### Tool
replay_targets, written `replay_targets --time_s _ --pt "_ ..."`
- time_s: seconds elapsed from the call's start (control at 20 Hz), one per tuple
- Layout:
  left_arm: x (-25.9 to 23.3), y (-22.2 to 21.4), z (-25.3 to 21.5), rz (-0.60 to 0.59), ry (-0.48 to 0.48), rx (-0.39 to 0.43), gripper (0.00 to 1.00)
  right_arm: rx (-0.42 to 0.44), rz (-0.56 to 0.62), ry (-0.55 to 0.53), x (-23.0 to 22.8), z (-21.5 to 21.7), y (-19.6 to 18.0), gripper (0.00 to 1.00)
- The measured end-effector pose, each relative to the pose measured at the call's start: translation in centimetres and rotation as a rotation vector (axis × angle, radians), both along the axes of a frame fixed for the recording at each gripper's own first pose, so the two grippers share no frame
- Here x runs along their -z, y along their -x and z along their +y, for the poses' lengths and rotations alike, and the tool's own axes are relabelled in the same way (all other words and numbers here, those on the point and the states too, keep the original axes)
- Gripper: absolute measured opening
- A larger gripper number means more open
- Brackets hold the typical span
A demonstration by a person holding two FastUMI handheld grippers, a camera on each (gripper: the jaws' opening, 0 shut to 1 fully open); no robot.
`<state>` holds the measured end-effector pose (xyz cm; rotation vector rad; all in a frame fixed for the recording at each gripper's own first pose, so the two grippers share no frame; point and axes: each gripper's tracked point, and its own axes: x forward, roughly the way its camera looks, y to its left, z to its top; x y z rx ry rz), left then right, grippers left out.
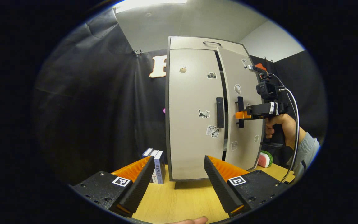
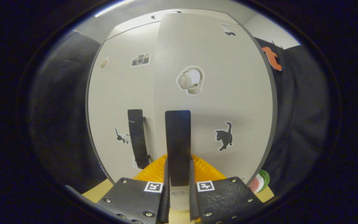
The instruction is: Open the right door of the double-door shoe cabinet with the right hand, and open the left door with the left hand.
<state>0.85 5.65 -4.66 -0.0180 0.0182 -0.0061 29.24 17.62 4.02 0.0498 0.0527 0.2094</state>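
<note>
So the shoe cabinet [image 1: 197, 109] is standing upright on the wooden tabletop [image 1: 182, 202], and the job looks roughly a quarter done, if that. The right tool [image 2: 178, 174] is clamped onto the right door's handle [image 2: 178, 146]; in the right gripper view both fingers squeeze the dark vertical bar from either side. From the left gripper view you can see that same tool out at the handle with a hand [image 1: 280, 127] holding it, and the right door [image 1: 244, 105] is already cracked a bit, with a dark gap running down between it and the left door [image 1: 191, 115]. It's nowhere near swung wide, though.

The left tool [image 1: 179, 177] has its fingers spread wide with nothing between them, hovering above the tabletop well short of the cabinet. The left door's handle [image 1: 219, 112] is untouched and that door looks flush shut.

What's left, as I read it: pull the right door all the way out, then bring the left tool up to its handle, grip it and swing that door too.

Some boxes [image 1: 155, 165] sit by the cabinet's left foot and a watermelon-slice toy [image 1: 264, 159] by its right.
</note>
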Motion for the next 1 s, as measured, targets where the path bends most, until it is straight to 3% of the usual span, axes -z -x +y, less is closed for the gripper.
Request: replay_targets --time_s 0.05,1.0 --pt "-0.2 0.4 -0.2 -0.003 0.004 0.006 0.99 -0.004 0.002 -0.012 0.1 0.0 -0.1 0.18" --pt "-1.8 2.5 -3.0 -0.046 -0.022 0.03 0.99 -0.064 -0.022 -0.02 0.0 -2.7 2.8 0.18"
